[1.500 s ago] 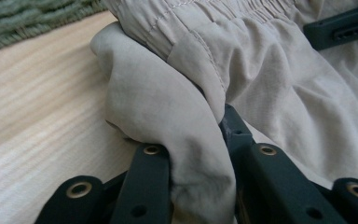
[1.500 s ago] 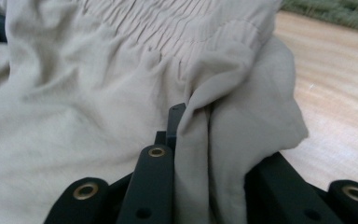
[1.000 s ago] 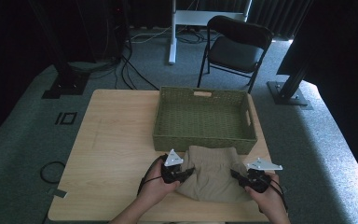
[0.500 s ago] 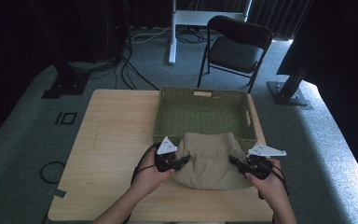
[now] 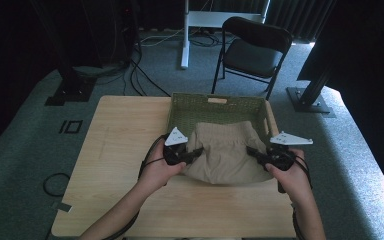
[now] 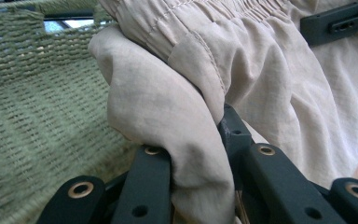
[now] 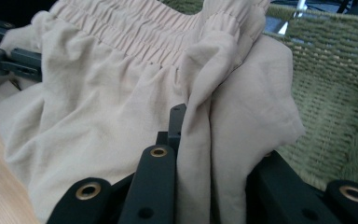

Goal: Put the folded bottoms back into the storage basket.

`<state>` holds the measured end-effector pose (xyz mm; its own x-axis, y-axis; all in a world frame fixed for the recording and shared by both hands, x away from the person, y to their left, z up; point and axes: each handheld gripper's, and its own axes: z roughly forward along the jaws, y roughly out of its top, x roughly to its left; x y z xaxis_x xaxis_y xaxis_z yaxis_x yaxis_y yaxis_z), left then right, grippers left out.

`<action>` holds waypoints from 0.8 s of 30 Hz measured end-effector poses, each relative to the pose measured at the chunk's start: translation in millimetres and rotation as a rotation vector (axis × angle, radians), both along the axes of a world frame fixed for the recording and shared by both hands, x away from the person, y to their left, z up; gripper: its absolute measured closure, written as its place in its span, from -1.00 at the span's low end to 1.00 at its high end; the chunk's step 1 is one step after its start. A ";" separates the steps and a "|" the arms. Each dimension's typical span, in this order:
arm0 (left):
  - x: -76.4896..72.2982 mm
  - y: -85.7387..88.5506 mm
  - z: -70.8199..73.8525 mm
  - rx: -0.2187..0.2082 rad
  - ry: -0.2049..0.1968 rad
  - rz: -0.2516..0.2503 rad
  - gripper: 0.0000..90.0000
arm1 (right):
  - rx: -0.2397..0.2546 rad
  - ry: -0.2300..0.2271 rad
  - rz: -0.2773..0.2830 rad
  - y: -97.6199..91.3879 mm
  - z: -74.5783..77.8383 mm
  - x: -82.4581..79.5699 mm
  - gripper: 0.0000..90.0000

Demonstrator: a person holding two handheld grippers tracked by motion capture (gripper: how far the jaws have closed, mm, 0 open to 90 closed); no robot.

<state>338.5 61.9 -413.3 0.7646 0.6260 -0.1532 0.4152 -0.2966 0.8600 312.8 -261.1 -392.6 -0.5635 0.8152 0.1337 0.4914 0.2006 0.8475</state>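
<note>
A folded beige garment (image 5: 225,152) with an elastic waistband hangs between my two grippers, lifted off the table, its far edge over the front rim of the green woven basket (image 5: 215,106). My left gripper (image 5: 196,152) is shut on the garment's left side; up close, beige cloth (image 6: 186,140) is bunched between its black jaws. My right gripper (image 5: 252,151) is shut on the right side, and its own view shows a fold of the cloth (image 7: 214,154) pinched between the jaws. The basket wall (image 6: 32,116) (image 7: 335,102) stands just beyond the cloth.
The wooden table (image 5: 125,135) extends left of the basket. Behind the table stand a black folding chair (image 5: 252,50), a white desk leg (image 5: 185,35) and floor cables. Black stand bases sit on the carpet at left (image 5: 70,92) and right (image 5: 310,100).
Both grippers have risen and moved away from me toward the basket, carrying the garment off the table; its far edge now overlaps the basket's front rim.
</note>
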 end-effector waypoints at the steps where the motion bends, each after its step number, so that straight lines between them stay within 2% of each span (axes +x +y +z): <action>1: 3.5 0.3 2.4 0.002 -0.011 0.003 0.74 | 0.000 0.000 0.000 0.0 0.0 0.0 0.77; 6: 14.0 0.5 13.1 0.005 -0.039 0.004 0.74 | 0.026 -0.018 -0.019 1.0 7.8 12.5 0.77; 9: 26.7 3.5 21.5 -0.010 -0.048 0.001 0.74 | 0.053 -0.020 -0.022 0.3 12.3 20.1 0.77; 11: 29.8 3.7 23.1 -0.016 -0.055 -0.002 0.74 | 0.059 -0.021 -0.022 0.1 13.4 22.4 0.77; 14: 43.0 2.0 25.9 -0.024 -0.061 0.000 0.74 | 0.070 -0.022 -0.033 -1.3 19.5 37.2 0.77; 17: 49.0 1.3 26.6 -0.029 -0.074 0.001 0.74 | 0.077 -0.017 -0.035 -2.4 21.1 43.8 0.77; 18: 52.4 0.8 27.2 -0.031 -0.076 -0.002 0.74 | 0.080 -0.007 -0.038 -3.7 22.5 52.0 0.77; 21: 59.7 0.0 28.8 -0.044 -0.088 -0.001 0.75 | 0.072 -0.006 -0.045 -4.6 24.1 57.8 0.77; 22: 64.9 -0.1 31.9 -0.046 -0.106 0.006 0.75 | 0.095 -0.001 -0.036 -5.4 27.1 65.2 0.77; 24: 69.0 0.7 34.3 -0.054 -0.101 0.008 0.75 | 0.100 -0.002 -0.036 -5.8 28.3 68.0 0.77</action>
